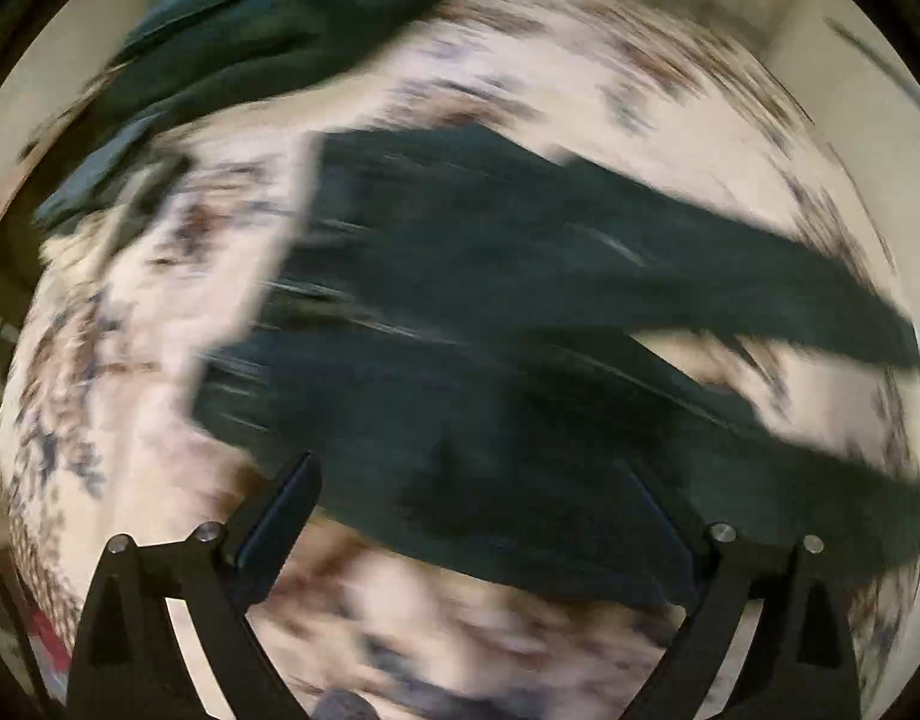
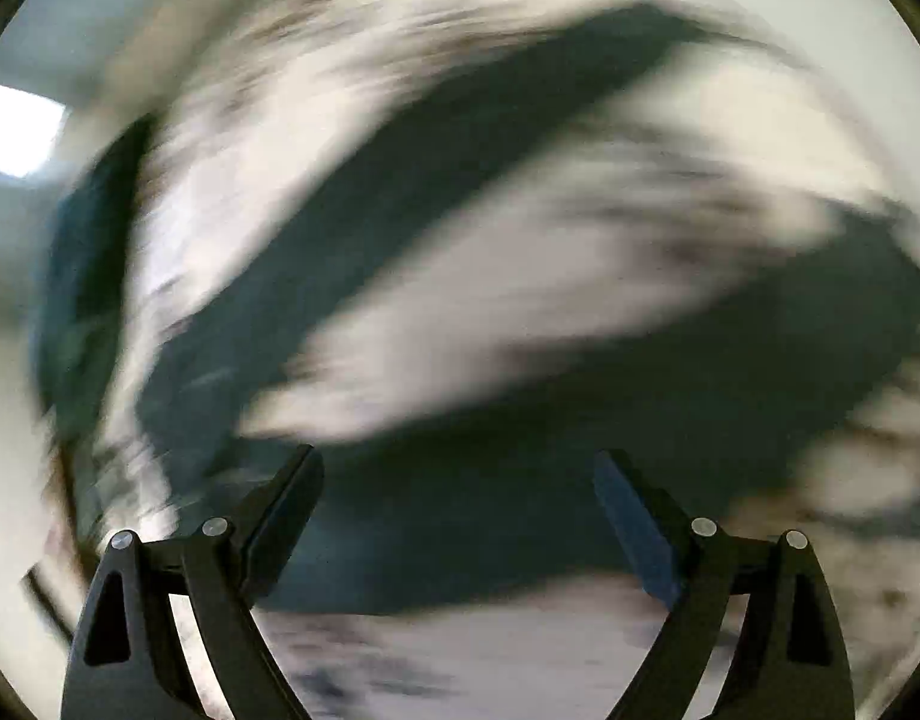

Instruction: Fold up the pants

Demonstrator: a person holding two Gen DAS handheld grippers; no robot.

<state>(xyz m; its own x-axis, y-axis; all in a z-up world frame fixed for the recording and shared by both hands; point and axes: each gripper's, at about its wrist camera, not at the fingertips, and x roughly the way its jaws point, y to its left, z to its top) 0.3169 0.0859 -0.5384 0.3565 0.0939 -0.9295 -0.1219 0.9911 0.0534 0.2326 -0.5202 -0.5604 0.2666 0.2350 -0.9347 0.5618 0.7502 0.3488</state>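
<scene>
Left gripper (image 1: 469, 480): the jaws are spread wide, and nothing is gripped between them. Dark pants (image 1: 520, 300) are seen just beyond the fingertips, laid flat on a pale patterned cloth (image 1: 160, 330), their two legs diverging to the right. Right gripper (image 2: 460, 474): the jaws are likewise held wide and empty, with dark fabric spread beneath and ahead of them. A second dark garment (image 1: 250, 30) is visible farther off at upper left. Both views are blurred.
</scene>
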